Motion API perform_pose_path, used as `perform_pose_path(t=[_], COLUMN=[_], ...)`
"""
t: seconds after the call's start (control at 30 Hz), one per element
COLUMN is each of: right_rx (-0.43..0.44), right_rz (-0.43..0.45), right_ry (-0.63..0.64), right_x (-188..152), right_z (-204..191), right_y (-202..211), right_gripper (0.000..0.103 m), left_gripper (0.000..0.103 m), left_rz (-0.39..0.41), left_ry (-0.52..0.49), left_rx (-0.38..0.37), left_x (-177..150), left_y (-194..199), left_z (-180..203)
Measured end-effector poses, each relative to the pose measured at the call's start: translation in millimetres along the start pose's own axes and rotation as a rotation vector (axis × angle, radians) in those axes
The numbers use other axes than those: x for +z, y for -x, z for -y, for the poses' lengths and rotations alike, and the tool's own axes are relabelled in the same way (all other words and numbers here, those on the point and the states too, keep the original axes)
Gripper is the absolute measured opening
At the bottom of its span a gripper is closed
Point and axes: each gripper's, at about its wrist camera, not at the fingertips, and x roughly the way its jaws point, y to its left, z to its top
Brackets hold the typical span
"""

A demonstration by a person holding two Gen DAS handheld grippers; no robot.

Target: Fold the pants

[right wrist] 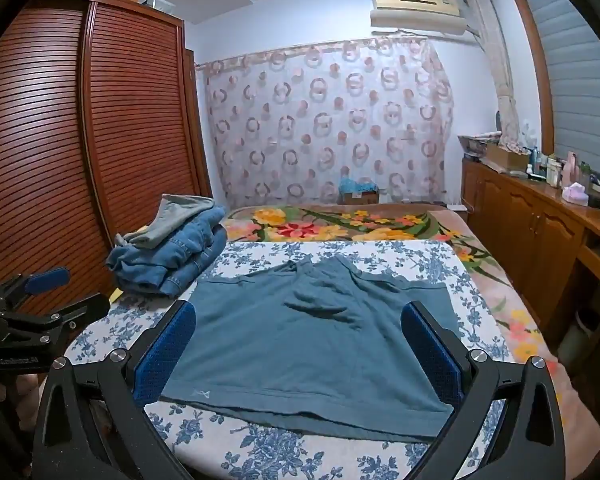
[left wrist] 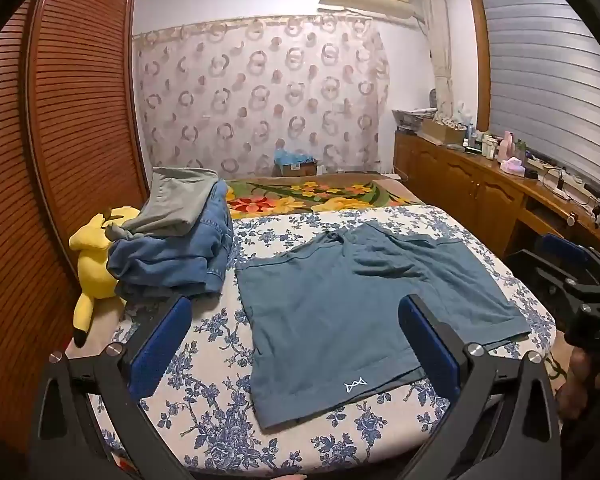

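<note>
Teal pants (left wrist: 340,312) lie flat on the blue-flowered bed cover (left wrist: 204,360), folded in half lengthwise, a small white logo near the front hem. They also show in the right wrist view (right wrist: 312,340). My left gripper (left wrist: 296,344) is open and empty, held above the front left part of the pants. My right gripper (right wrist: 300,352) is open and empty, above the front edge of the pants. The right gripper also shows at the right edge of the left wrist view (left wrist: 572,276), and the left gripper at the left edge of the right wrist view (right wrist: 40,300).
A pile of folded jeans with a grey garment on top (left wrist: 176,240) sits at the bed's back left, next to a yellow plush toy (left wrist: 96,256). A wooden wardrobe (left wrist: 60,120) stands left. A wooden cabinet with bottles (left wrist: 480,176) runs along the right. A floral blanket (left wrist: 312,196) lies behind.
</note>
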Motion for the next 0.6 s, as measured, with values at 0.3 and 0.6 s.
perform_pose_path(t=[0.3, 0.6], right_rx=[-0.009, -0.003], right_rz=[0.006, 0.0], right_ry=[-0.002, -0.015], right_x=[-1.4, 0.4], right_z=[-0.9, 0.9], right_y=[4.9, 1.8], right_gripper=[0.102, 0.102], left_gripper=[0.103, 0.103], left_rz=[0.0, 0.0], left_ry=[-0.005, -0.006], left_rx=[0.005, 0.005], left_x=[-0.1, -0.1], left_y=[0.1, 0.3], left_z=[0.4, 0.5])
